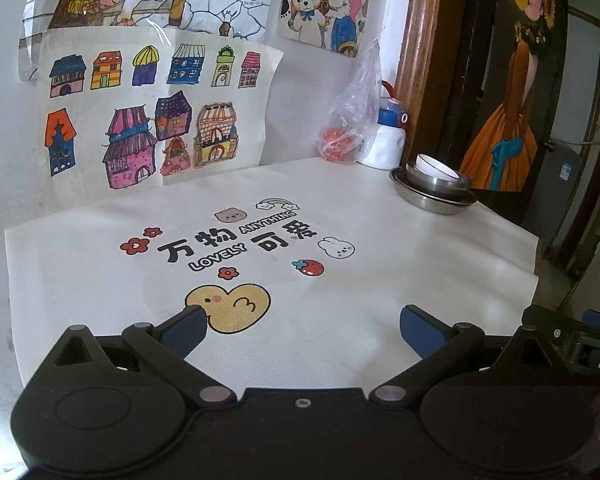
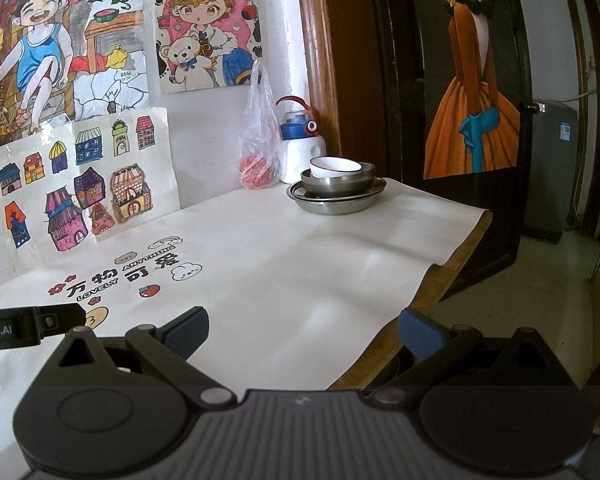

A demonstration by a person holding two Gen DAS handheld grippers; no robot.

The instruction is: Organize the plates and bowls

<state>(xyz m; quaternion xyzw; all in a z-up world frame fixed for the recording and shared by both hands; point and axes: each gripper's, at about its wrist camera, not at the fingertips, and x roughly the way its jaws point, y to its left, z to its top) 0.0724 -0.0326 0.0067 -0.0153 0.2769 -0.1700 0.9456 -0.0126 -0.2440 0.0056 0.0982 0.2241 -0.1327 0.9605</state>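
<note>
A: Landmark is the white printed mat (image 2: 284, 264) on the table. Left to right, please.

B: Left gripper (image 1: 303, 330) hangs over the mat's near edge, beside the yellow duck print (image 1: 230, 308). Jaws spread wide, nothing between the blue pads (image 1: 186, 330).

A: Right gripper?

B: Right gripper (image 2: 303, 330) sits over the mat's near right corner, one finger past the wooden table edge (image 2: 432, 292). Jaws wide as well, holding nothing. The tip of the left gripper shows at the left border of the right wrist view.

A: Task items?

B: All in one stack at the mat's far right corner: a steel plate (image 2: 336, 204) at the bottom, a steel bowl (image 2: 338, 184) in it, a white bowl (image 2: 334, 166) nested on top. The white bowl looks slightly tilted in the left wrist view. Both grippers are well apart from the stack.

A: Other items?

B: Just beyond the mat's far edge, left of the stack: a clear plastic bag (image 2: 260, 140) with something red inside, touching a white bottle with a blue cap (image 2: 302, 148). Coloured drawings (image 2: 84, 176) lean against the wall behind the mat.
</note>
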